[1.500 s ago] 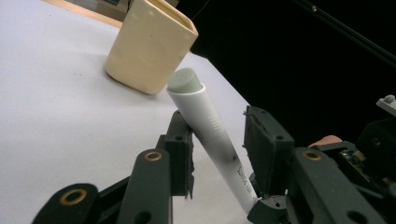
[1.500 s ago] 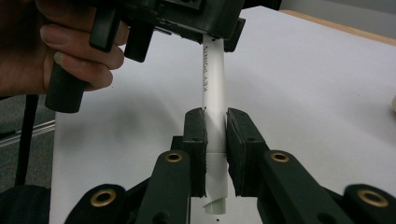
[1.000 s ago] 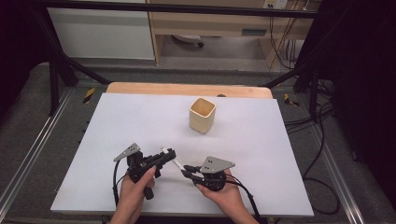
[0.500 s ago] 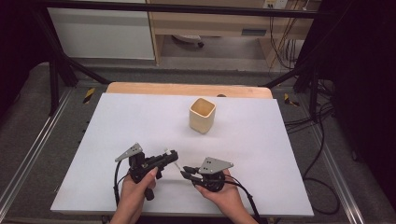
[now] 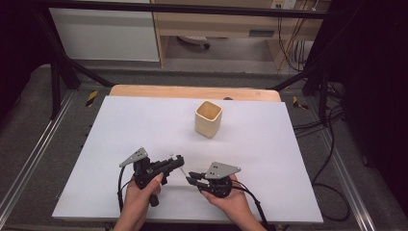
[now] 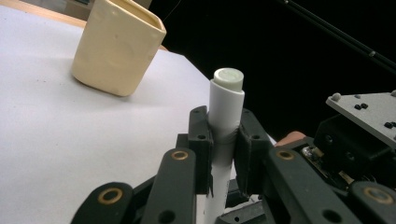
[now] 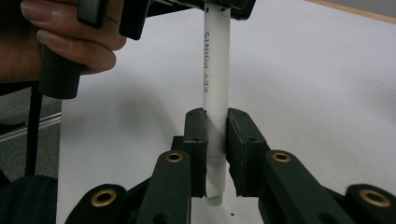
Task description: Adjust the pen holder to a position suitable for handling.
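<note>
— White board (image 5: pixel 144 125) covers the tabletop, a strip of bare wood showing at its far edge; dark floor and black frame bars surround it. What stands on it?

— One cream square cup (image 5: pixel 208 118), upright, toward the far middle; well apart from both hands, which sit at the near edge.

— And the thing being worked?

— A white marker pen (image 5: pixel 182 170), held just above the sheet between the two tools; it bridges the short gap from one to the other.

— How does the left gripper (image 5: pixel 176 160) stand?

— Clamped on the pen; the left gripper view shows its pads (image 6: pixel 200 135) squeezing the barrel, with the pale capped end (image 6: pixel 227 77) sticking out past them toward the cup (image 6: pixel 116 44).

— The right gripper (image 5: pixel 191 177)?

— Also closed on the pen; in the right gripper view its pads (image 7: pixel 195 135) pinch the barrel (image 7: pixel 215 70) near the other end, "KEY POINTS" printed along it; the far end runs up into the other tool, with fingers (image 7: pixel 70 39) wrapped round its handle.
</note>
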Demonstrator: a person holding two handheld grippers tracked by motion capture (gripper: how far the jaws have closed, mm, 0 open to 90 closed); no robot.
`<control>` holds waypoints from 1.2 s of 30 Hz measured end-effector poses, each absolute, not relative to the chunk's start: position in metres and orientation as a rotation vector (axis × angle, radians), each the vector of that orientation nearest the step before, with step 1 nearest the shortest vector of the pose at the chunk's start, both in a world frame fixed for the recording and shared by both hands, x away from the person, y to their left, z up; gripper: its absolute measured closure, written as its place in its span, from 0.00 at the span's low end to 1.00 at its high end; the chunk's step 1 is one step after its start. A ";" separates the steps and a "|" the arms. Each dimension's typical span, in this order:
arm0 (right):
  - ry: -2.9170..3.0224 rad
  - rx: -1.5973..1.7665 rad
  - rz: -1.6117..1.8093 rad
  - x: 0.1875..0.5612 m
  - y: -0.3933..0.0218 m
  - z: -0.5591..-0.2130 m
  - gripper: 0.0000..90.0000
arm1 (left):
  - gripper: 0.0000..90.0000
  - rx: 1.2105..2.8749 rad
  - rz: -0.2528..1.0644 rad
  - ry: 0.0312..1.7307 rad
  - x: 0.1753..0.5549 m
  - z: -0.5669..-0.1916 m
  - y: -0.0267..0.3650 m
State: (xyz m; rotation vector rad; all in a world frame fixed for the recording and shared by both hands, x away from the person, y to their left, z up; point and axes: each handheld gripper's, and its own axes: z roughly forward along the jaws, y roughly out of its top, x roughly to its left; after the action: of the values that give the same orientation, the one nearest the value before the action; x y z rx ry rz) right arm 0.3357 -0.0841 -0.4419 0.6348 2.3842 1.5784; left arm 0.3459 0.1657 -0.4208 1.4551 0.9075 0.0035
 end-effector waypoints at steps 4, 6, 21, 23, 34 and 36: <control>2.385 0.643 1.585 0.336 -0.084 -0.442 0.83 | 0.87 1.453 -0.006 0.902 0.346 -0.421 0.165; 2.387 0.649 1.590 0.337 -0.085 -0.442 0.80 | 0.88 1.458 -0.003 0.896 0.345 -0.421 0.164; 2.386 0.710 1.577 0.339 -0.085 -0.443 0.55 | 0.87 1.453 0.017 0.902 0.346 -0.420 0.167; 2.385 0.733 1.572 0.340 -0.085 -0.443 0.49 | 0.88 1.451 0.018 0.902 0.346 -0.420 0.167; 2.352 0.822 1.550 0.344 -0.089 -0.441 0.23 | 0.87 1.448 0.030 0.902 0.346 -0.419 0.169; 2.340 0.860 1.544 0.346 -0.092 -0.440 0.15 | 0.87 1.448 0.035 0.903 0.346 -0.419 0.169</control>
State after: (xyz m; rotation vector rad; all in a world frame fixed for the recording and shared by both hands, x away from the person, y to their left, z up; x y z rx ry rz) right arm 0.3458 -0.0918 -0.4402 0.8602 2.3396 1.5440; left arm 0.3465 0.1693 -0.4187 1.4478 0.9028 0.0352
